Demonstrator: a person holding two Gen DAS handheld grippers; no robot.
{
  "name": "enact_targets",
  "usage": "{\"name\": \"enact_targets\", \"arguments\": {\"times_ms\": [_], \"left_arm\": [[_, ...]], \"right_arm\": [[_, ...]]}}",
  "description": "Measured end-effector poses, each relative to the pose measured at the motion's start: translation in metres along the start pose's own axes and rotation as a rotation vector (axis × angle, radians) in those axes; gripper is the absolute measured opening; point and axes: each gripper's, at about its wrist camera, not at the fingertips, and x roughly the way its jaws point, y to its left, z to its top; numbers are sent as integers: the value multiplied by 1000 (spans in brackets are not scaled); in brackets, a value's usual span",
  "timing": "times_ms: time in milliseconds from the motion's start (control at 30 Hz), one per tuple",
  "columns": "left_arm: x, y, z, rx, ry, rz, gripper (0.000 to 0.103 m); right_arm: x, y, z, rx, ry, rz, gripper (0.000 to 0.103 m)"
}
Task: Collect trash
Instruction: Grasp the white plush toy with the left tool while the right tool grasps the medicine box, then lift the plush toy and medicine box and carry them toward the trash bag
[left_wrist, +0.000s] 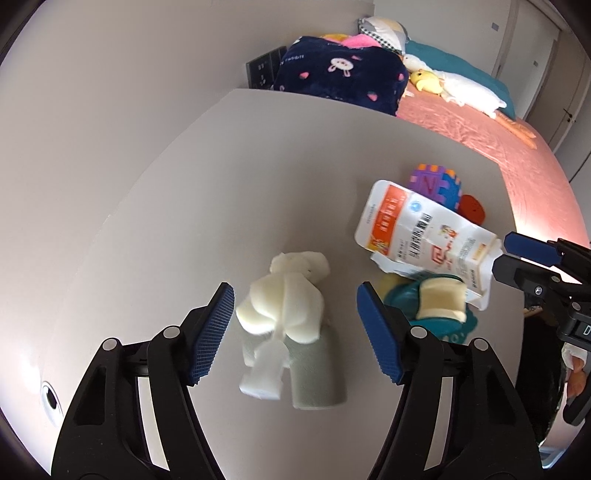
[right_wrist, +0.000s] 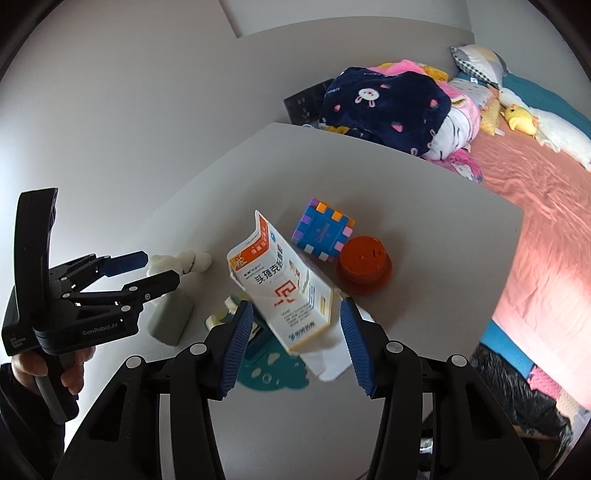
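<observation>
On the white table (left_wrist: 229, 177) lies a lump of cream-white foam (left_wrist: 284, 299) over a grey foam block (left_wrist: 314, 373). My left gripper (left_wrist: 295, 332) is open, its pads on either side of the foam, not touching it. A crushed white and orange medicine box (right_wrist: 284, 284) lies tilted on a teal mat (right_wrist: 273, 369) with white paper (right_wrist: 332, 358) under it. My right gripper (right_wrist: 295, 343) is open around the box's near end. The box also shows in the left wrist view (left_wrist: 421, 236), beside a yellow foam piece (left_wrist: 443, 299). The left gripper shows in the right wrist view (right_wrist: 147, 271).
A coloured puzzle cube (right_wrist: 323, 234) and a red round lid-like object (right_wrist: 365, 269) sit behind the box. A bed with a pink sheet (right_wrist: 546, 221), a navy blanket (right_wrist: 384, 103) and plush toys lies beyond the table. A black bag (right_wrist: 517, 402) is at lower right.
</observation>
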Motion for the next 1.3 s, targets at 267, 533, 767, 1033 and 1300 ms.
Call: {"name": "enact_targets", "arguments": {"times_ms": [267, 533, 767, 1033, 1300], "left_arm": [[18, 13, 4, -33, 44, -29, 67], [32, 17, 3, -38, 79, -58, 57], [39, 24, 2, -66, 80, -113, 39], [27, 30, 2, -73, 34, -114, 33], [26, 33, 6, -86, 28, -117, 33]], "right_arm": [[15, -2, 13, -27, 2, -5, 50], [21, 0, 23, -76, 12, -4, 50], [36, 4, 27, -124, 32, -10, 50], [48, 5, 33, -155, 51, -28, 50], [61, 6, 37, -176, 70, -12, 50]]}}
